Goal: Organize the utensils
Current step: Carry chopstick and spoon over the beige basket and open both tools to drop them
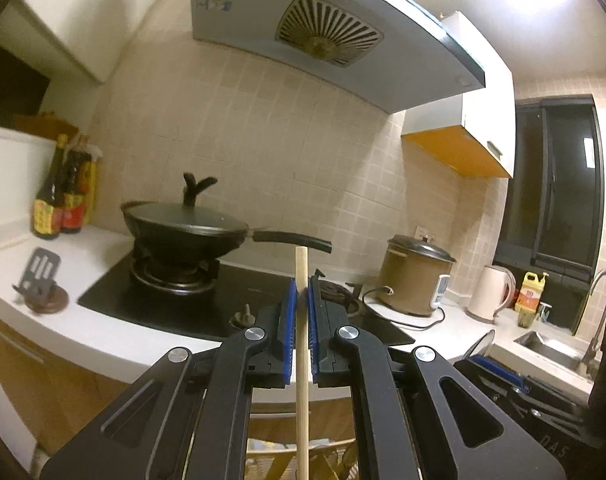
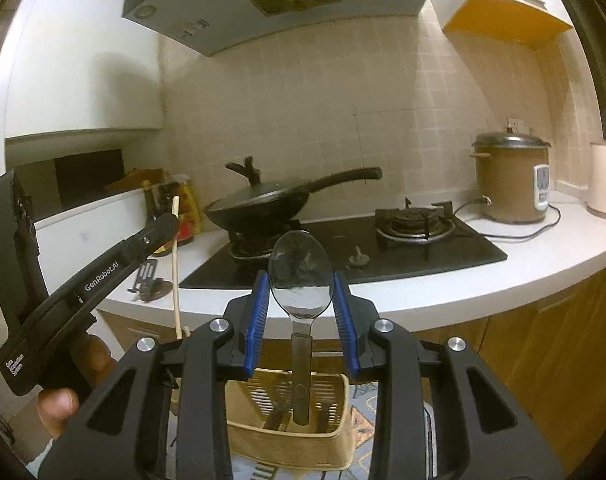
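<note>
- Two utensils are being carried at once, one per gripper, both lifted above a tan utensil basket [image 2: 289, 412] that is seen low and near, in front of the kitchen desk [image 2: 423, 296].
- On the left gripper [image 1: 302, 312] the jaws are clamped tight on a wooden chopstick [image 1: 302, 360], which is held upright; its top end is seen against the wok handle, and its lower length hangs down toward the basket.
- On the right gripper [image 2: 302, 304] the jaws are closed partway on the bowl of a metal spoon [image 2: 301, 276], bowl up, handle hanging straight down into or just over the basket; which of the two can't be told from this angle.
- The spoon grip looks like the sketchy bit: a smooth rounded bowl is pinched by its edges only, so it could probably pivot or slip out if the gripper is tilted or jolted.
- The chopstick is thin and gripped near its upper part, so a swing or a knock on the basket rim could twist it in the pads.
- Both grippers are close together, left one visible at the left of the right-wrist view, so a clash over the basket is a risk if both are lowered together.
- Compartments in the basket can't be made out clearly, so a mix-up is possible.
</note>
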The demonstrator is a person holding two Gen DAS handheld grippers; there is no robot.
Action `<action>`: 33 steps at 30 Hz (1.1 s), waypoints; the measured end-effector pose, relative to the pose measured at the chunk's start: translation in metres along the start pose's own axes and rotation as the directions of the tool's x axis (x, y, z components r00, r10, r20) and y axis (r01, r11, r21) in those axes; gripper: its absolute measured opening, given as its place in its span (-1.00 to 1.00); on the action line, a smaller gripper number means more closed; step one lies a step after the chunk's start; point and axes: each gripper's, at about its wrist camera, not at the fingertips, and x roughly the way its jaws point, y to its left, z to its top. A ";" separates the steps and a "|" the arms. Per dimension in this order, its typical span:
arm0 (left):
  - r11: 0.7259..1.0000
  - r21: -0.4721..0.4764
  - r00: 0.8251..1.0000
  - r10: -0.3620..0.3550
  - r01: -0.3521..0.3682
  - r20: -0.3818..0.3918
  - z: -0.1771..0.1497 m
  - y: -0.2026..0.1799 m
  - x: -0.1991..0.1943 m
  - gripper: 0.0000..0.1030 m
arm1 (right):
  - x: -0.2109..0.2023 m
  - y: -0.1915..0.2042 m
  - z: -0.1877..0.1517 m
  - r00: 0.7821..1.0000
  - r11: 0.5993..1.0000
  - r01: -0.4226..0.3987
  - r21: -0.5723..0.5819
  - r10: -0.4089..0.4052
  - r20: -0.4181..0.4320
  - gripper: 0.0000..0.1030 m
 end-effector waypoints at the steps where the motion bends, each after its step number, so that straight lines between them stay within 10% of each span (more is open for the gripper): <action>1: 1.000 -0.010 1.000 -0.002 0.002 -0.003 -0.004 0.002 0.006 -0.93 | 0.003 -0.002 -0.002 1.000 1.000 0.001 0.005 -0.001 -0.006 -0.44; 33: 0.996 0.074 0.998 0.057 -0.056 -0.011 -0.068 0.012 0.023 -0.91 | 0.044 -0.015 -0.054 0.996 0.999 0.036 -0.012 -0.037 -0.083 -0.43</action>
